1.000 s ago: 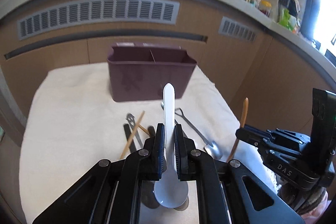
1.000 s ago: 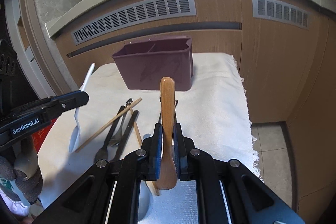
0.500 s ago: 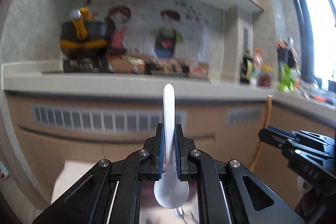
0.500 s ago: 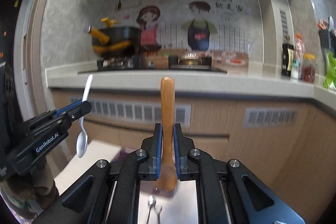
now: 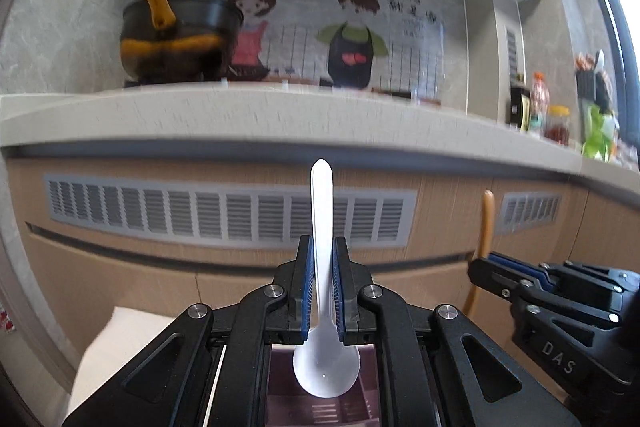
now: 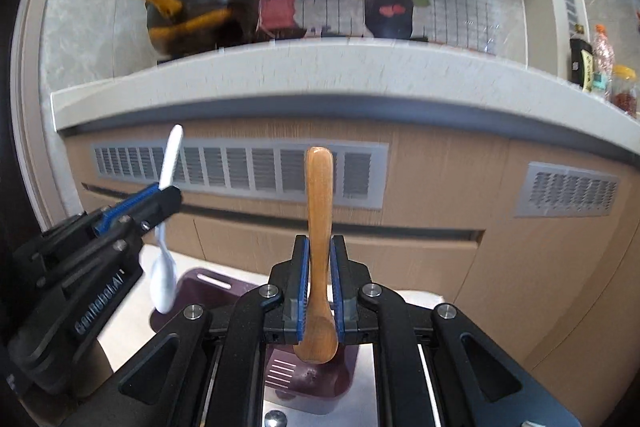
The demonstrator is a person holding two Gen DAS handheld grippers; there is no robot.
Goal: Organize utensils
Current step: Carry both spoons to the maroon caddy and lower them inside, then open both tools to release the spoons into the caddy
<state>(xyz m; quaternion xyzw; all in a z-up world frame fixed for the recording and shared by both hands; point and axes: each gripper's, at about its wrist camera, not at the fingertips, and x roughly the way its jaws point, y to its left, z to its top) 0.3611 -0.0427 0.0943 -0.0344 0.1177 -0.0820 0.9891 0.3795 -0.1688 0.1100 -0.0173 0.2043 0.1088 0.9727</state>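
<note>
White plastic and warm wood now stand over the bin instead of over loose cutlery: 1 second ago both wrist views looked down at the white cloth with its chopsticks and metal utensils and the plum organiser beyond them, half a second ago they had swung up to the kitchen wall, and now the organiser shows at the bottom of each frame, directly under the spoon bowls.

The left claw (image 5: 322, 283) is closed tight on the neck of the white plastic spoon (image 5: 322, 251), handle up, bowl hanging over the plum utensil bin (image 5: 320, 409). The right claw (image 6: 319, 283) is clamped on the wooden spoon (image 6: 319, 251) the same way, its bowl over the same bin (image 6: 308, 383). I judge the carry finished and lowering and release as the remaining step for these 2 pieces.

In the right wrist view the bin's slotted wall and rim sit lower centre, with the white spoon's bowl just above the near left rim, so that side looks tight. The 2 claws hang near each other, side by side. The cabinet front with vent grilles (image 6: 240, 171) fills the middle of both frames behind the bin; how close it stands I cannot tell. The desk's white cloth (image 5: 132, 331) shows at lower left. Downward room into the compartments looks open, though which compartment lies under each spoon is unclear.
</note>
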